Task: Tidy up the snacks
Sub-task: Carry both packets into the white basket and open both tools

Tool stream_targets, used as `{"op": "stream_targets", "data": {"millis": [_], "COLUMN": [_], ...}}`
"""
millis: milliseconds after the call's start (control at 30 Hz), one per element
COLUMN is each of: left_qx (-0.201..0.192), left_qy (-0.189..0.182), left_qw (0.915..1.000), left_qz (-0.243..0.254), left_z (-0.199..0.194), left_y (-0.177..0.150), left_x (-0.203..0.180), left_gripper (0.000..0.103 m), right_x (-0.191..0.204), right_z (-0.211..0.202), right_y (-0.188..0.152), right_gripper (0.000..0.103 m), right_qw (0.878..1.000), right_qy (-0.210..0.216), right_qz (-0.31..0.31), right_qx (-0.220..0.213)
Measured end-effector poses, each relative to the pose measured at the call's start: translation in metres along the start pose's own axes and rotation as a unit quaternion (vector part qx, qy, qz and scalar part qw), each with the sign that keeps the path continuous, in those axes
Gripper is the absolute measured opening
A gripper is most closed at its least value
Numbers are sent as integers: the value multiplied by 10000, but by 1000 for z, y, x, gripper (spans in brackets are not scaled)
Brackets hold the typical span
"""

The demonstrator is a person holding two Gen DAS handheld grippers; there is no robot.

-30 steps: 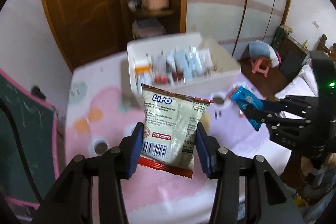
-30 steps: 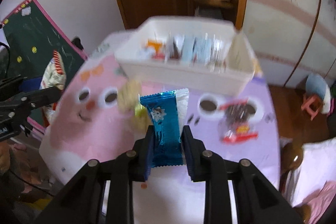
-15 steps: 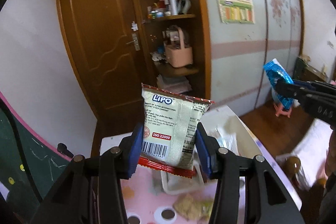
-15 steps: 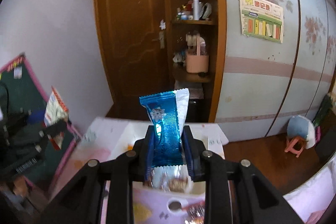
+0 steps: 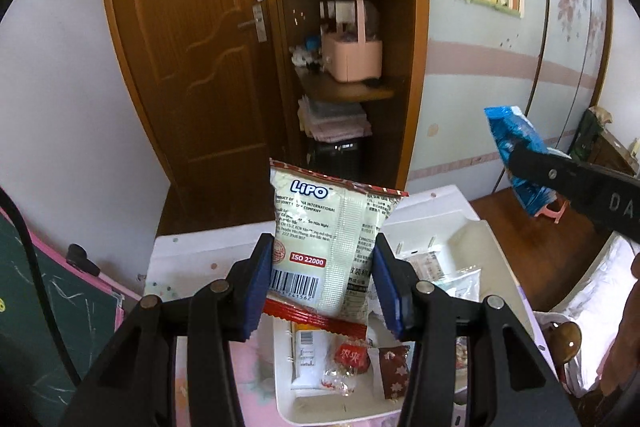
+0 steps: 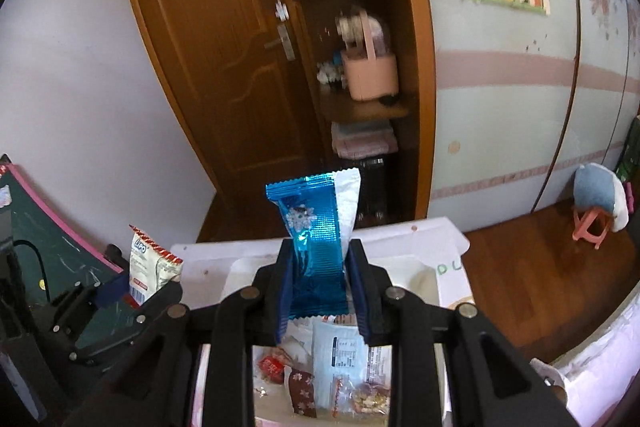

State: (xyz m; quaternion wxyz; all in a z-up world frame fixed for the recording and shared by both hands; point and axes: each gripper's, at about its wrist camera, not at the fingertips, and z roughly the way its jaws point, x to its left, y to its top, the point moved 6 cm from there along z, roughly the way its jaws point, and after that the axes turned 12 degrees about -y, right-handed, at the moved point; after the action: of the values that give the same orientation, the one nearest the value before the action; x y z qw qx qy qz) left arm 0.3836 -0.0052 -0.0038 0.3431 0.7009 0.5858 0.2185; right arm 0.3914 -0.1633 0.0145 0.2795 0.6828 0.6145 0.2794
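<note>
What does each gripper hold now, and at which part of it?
The left gripper pinches the Lipo snack packet by the side edges of its lower half. The right gripper pinches the blue wrapper across its lower half.

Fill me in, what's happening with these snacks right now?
A person works two handheld grippers. The left gripper is shut on a cream Lipo packet, the right gripper on a blue foil wrapper. Both hang above the white bin, which already holds several small snacks. Neither packet is released yet.
</note>
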Motion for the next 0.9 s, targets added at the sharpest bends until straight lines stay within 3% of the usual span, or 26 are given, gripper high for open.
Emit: {"op": "stream_targets", "data": {"millis": [133, 167, 200, 267, 367, 467, 900], "left_qx": [225, 269, 328, 340, 388, 491, 553], "left_qy": [47, 60, 60, 59, 62, 87, 62], "left_qw": [9997, 9996, 9994, 9994, 9992, 9987, 9984], "left_qz": [-42, -53, -57, -36, 77, 141, 124], "left_z": [32, 36, 42, 48, 53, 57, 33], "left_y": [-7, -10, -12, -17, -23, -30, -44], "left_x": [2, 4, 5, 6, 5, 3, -1], "left_gripper": [47, 54, 73, 92, 93, 93, 93], "right_x": [6, 8, 9, 11, 11, 9, -1], "right_z": [29, 35, 41, 51, 59, 60, 45], "right_y": [-12, -16, -19, -27, -35, -39, -50], "right_gripper": [27, 28, 28, 33, 47, 53, 56], "right_qw": [9996, 9993, 9989, 9979, 9970, 9971, 9969], "right_qy": [-44, -31, -28, -49, -188, -241, -112], "right_qz": [-100, -117, -133, -214, -306, -283, -85], "right_qx": [275, 362, 442, 612, 683, 664, 775]}}
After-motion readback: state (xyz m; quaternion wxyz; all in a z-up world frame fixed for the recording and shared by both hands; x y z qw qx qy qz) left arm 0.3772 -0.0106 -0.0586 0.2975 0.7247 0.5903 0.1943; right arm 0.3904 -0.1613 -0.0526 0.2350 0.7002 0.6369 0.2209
